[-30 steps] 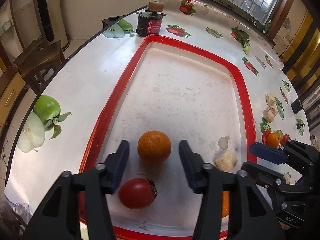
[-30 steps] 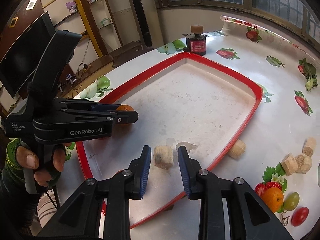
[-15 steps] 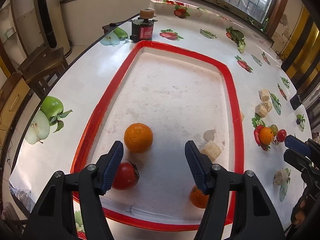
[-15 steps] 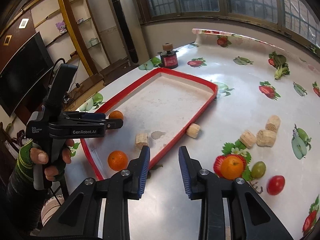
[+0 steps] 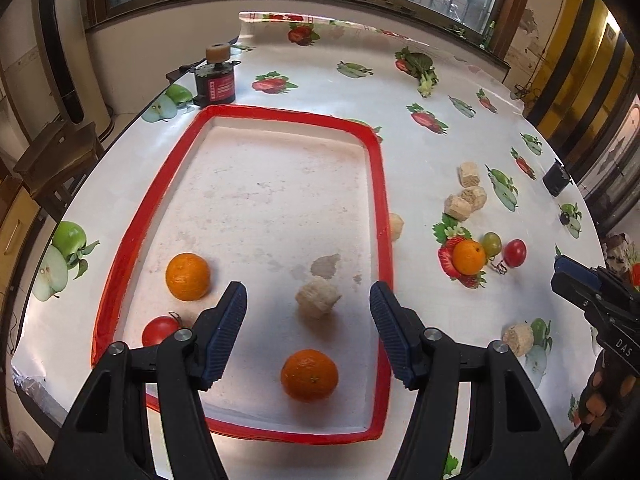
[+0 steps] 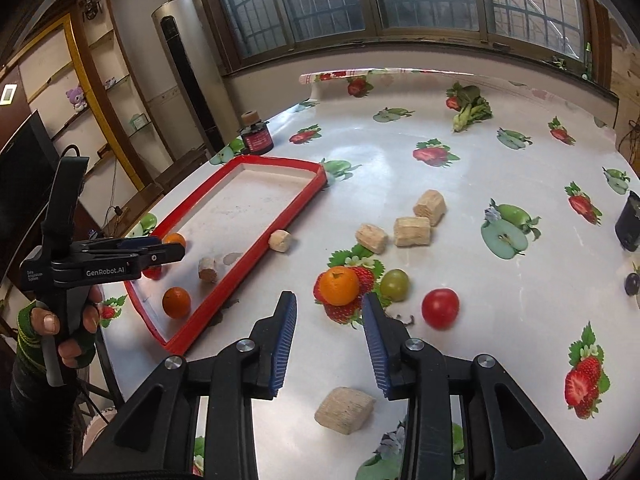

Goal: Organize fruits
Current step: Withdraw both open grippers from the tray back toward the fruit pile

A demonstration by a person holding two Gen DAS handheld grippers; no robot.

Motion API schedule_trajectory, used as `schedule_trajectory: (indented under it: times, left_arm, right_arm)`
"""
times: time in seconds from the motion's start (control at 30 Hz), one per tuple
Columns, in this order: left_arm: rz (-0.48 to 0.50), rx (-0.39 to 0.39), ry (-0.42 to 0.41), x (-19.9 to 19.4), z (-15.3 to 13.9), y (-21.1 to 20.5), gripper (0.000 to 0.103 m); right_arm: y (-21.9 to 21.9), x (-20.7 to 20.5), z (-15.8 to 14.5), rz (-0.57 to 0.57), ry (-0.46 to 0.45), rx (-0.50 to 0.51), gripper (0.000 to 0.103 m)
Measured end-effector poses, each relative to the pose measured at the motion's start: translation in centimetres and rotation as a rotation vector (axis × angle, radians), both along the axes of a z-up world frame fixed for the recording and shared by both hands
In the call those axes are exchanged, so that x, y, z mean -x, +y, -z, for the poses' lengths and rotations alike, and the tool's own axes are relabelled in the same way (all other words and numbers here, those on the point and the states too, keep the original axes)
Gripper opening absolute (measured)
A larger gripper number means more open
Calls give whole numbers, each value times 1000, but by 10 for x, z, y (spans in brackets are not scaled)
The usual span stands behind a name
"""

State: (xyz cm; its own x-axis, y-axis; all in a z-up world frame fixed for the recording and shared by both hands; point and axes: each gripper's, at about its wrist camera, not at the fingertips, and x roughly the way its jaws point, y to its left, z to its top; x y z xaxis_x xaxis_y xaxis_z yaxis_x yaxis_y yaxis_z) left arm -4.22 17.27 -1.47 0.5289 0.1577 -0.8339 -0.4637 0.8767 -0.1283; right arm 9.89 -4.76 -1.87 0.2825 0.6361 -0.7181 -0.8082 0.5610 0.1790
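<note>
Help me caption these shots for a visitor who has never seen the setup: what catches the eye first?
The red-rimmed tray on the fruit-print tablecloth stands out, with two oranges, a tomato and a beige block inside it. To its right on the cloth lie a third orange, a green grape and a red tomato, just beyond the right gripper, whose jaws stand open and empty.

Both tools (image 5: 306, 334) (image 6: 330, 340) open, empty.
</note>
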Motion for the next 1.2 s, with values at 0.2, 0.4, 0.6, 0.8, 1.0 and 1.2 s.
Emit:
schedule_trajectory:
  times: [0.2,0.4,0.6,0.8,1.0,1.2]
  left_arm:
    - [52,2,-3,-11,-4,-22,63]
    - [106,-6,-3,-23,-6,-45,63]
    - [139,1,1,-31,-4,-62,63]
    - [160,7,4,-37,-2,-72,63]
    - [198,8,13,-49,1,-86,63]
    - [208,21,22,-64,8,-91,63]
  right_arm:
    - [-22,-6,4,42,8,1,36]
    - [-39,-9,7,75,12,0,36]
    - [-50,-14,9,96,15,-1,37]
    - [-56,-21,11,111,20,1,37]
    - [-56,-26,14,113,25,7,37]
    - [-50,-14,18,73,31,17,38]
